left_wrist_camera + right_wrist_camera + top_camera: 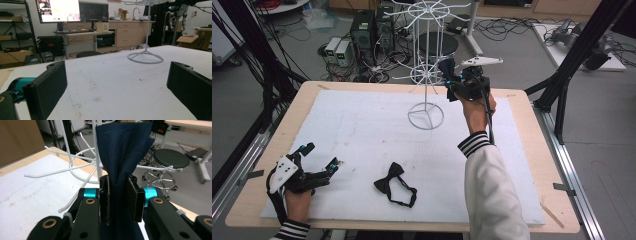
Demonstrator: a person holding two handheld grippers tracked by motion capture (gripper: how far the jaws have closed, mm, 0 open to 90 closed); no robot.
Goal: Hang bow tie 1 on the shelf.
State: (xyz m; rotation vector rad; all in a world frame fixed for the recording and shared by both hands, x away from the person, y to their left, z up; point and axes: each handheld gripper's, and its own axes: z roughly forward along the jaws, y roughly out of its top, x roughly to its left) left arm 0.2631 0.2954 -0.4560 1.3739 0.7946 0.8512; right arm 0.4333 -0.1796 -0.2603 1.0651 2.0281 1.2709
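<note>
My right gripper (451, 79) is raised beside the white wire rack (427, 60), level with its lower hooks. It is shut on a dark navy bow tie (446, 66). In the right gripper view the navy cloth (123, 150) stands up out of the closed gripper (122, 195), with the white hooks (75, 170) just behind it. A black bow tie (394, 183) with its strap lies flat on the white board near the front. My left gripper (322, 156) rests low at the front left, open and holding nothing. In its own view, that left gripper (116, 75) looks across the board at the rack's ring base (145, 57).
A white foam board (362, 125) covers the wooden table (257, 190). The rack's ring base (426, 116) stands at the board's middle back. Black frame posts (569, 75) rise at the right. Computers, cables and a stool (438, 44) sit on the floor behind.
</note>
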